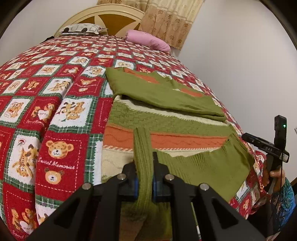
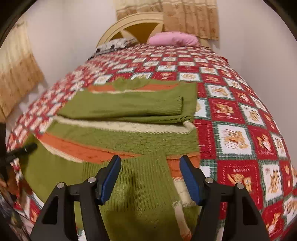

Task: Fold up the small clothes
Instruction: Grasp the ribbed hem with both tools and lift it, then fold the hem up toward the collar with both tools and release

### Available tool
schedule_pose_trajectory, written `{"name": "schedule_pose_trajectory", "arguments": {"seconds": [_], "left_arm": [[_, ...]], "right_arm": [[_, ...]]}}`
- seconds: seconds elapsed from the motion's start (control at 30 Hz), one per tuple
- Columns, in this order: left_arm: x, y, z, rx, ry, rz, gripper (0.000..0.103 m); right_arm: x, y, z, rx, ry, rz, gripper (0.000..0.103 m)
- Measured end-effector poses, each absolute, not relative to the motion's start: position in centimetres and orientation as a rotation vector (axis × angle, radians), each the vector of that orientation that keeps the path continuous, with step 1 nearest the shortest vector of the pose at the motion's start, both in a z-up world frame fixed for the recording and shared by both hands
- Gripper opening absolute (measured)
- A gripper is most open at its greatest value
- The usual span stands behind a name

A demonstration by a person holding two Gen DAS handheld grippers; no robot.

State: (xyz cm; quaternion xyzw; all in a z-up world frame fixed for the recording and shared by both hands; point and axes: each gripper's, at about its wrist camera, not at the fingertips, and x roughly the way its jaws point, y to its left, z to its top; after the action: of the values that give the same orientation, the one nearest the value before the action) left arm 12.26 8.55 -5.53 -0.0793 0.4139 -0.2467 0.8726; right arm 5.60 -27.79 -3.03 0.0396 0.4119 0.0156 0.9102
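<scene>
While the left hand-held gripper (image 1: 144,178) pinches the sweater's (image 1: 167,128) hem — collar toward headboard (image 1: 104,16) — the right (image 2: 150,178) gapes empty.

— What sort of place is this?
— A home bedroom: a bed (image 1: 55,77) with a teddy-bear quilt, curved headboard (image 1: 104,17), pink pillow (image 1: 146,39) and patterned curtains (image 1: 170,20).

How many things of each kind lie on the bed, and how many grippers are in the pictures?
Sweater, green with orange and cream stripes: 1
Pillows, one pink and one grey patterned: 2
Grippers, the left gripper shut on the sweater's hem and the right gripper open over the hem: 2
Total: 5
</scene>
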Motion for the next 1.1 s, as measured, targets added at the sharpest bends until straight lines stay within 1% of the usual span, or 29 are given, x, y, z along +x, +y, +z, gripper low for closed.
{"name": "schedule_pose_trajectory", "arguments": {"seconds": [0.13,0.17,0.2,0.23,0.27,0.3,0.4,0.6,0.7,0.87,1.1], "left_arm": [[12.4,8.3,-5.8,-0.153,0.868,-0.518,0.011],[12.5,8.2,-5.8,-0.154,0.873,-0.517,0.011],[12.6,8.1,-6.0,-0.153,0.878,-0.514,0.011],[12.7,8.1,-6.1,-0.152,0.884,-0.508,0.011],[12.7,8.1,-6.1,-0.152,0.886,-0.505,0.011],[12.7,8.1,-6.1,-0.152,0.885,-0.502,0.011],[13.2,8.4,-5.6,-0.178,0.883,-0.509,0.011],[15.8,8.4,-3.4,-0.201,0.847,-0.499,0.011],[17.7,8.3,-2.5,-0.216,0.836,-0.487,0.011],[20.8,8.1,-1.1,-0.227,0.814,-0.471,0.011],[25.0,7.1,0.0,-0.252,0.807,-0.440,0.011]], "right_arm": [[6.9,-26.8,-5.5,-0.019,0.924,0.018,0.065],[7.0,-26.7,-5.9,-0.036,0.934,0.013,0.056],[6.9,-26.5,-6.0,-0.045,0.925,0.022,0.029],[6.6,-26.2,-5.8,-0.041,0.914,0.037,0.015],[6.3,-25.8,-5.4,-0.051,0.914,0.039,0.010],[6.0,-25.4,-5.0,-0.077,0.907,0.031,0.009],[4.9,-24.5,-3.0,-0.128,0.846,0.020,0.008],[4.8,-26.1,2.0,-0.055,0.688,-0.035,0.008],[6.0,-26.7,3.4,-0.023,0.644,-0.067,0.008],[8.6,-27.0,4.5,-0.007,0.605,-0.111,0.008],[12.5,-26.6,5.7,-0.058,0.568,-0.147,0.008]]}}
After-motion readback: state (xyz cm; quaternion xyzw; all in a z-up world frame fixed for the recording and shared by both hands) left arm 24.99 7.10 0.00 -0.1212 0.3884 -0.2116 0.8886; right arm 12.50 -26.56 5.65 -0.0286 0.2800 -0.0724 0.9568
